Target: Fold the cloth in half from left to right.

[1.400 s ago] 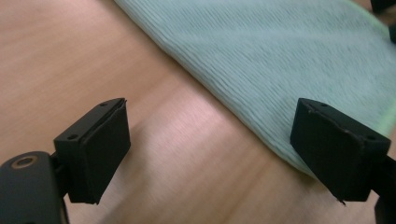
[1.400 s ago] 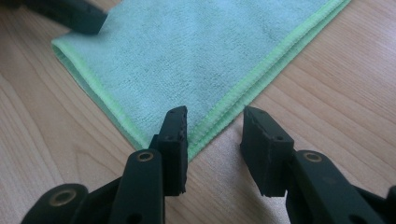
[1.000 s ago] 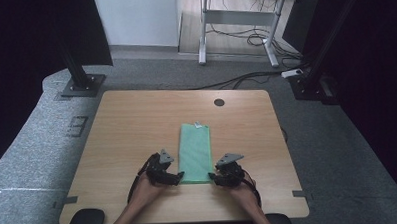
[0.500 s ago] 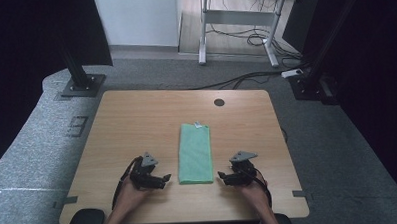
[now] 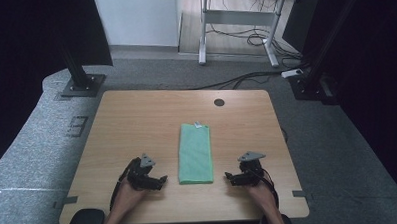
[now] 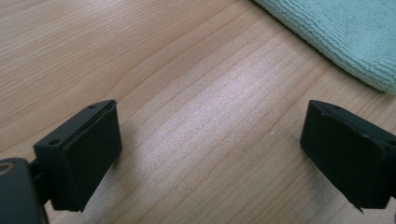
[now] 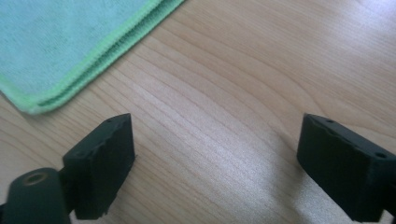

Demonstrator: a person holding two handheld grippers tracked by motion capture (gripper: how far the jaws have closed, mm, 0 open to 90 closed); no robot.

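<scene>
High view, left to right: left tongs [image 5: 163,180] sit on the counter [image 5: 136,119], jaws just opened wide, nothing between them. Folded green towel [image 5: 195,153] lies flat mid-counter between both. Right tongs [image 5: 229,177] likewise have just spread apart, empty, near the towel's corner.

Grey carpet floor [image 5: 338,152]; white desk frame [image 5: 238,20] behind; cables [image 5: 244,38] underneath; dark surroundings.
</scene>
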